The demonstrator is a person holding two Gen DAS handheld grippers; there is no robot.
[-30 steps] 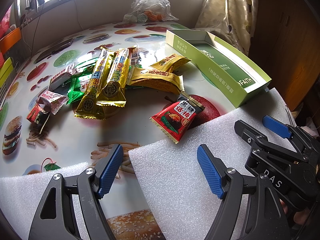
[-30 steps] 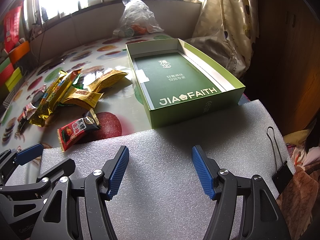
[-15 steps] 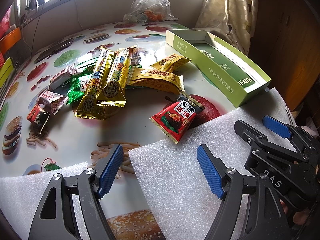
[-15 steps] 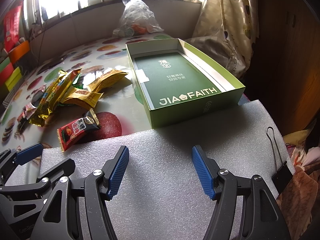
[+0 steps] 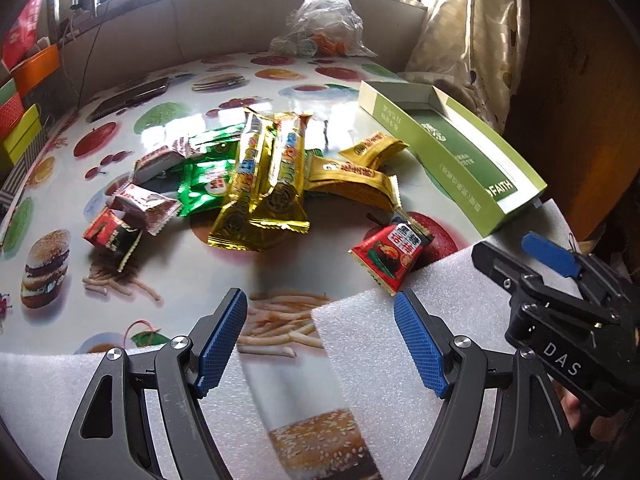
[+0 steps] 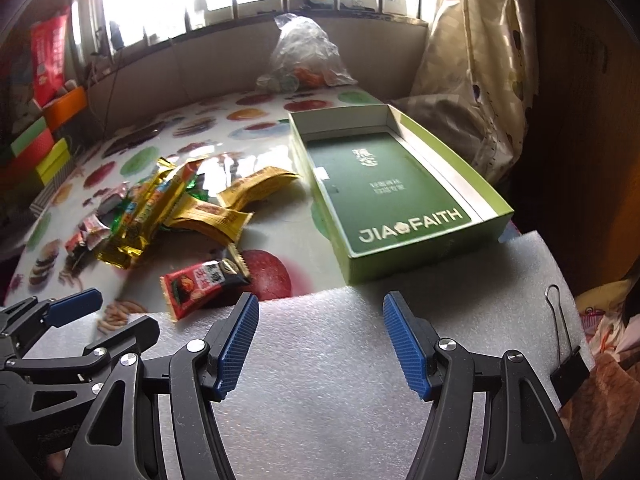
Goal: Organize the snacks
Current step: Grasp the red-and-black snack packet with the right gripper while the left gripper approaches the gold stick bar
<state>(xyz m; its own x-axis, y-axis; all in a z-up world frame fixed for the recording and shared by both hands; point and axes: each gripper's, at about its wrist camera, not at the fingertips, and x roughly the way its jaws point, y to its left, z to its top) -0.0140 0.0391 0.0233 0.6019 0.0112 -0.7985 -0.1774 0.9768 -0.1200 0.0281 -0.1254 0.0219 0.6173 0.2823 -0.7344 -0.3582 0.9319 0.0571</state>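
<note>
1. Little has been moved since the earlier frames: both grippers are seen slightly farther forward over the white foam sheet [image 6: 340, 360], while every snack lies where it was.
2. The left gripper [image 5: 320, 334] is held wide apart with nothing between its fingers; the right gripper [image 6: 316, 340] is likewise spread and empty.
3. The green box [image 6: 420, 256] is taken as the landmark; it holds no snacks.
4. The red packet [image 5: 390, 254] lies just left of the box, touching the foam's edge, nearest both grippers.
5. The gold bars [image 5: 264, 184], the yellow packets [image 5: 356, 176] and the green packets [image 5: 204, 184] are piled farther left of the box.
6. Sorting is judged not yet begun; the red packet is the likely first pick.
</note>
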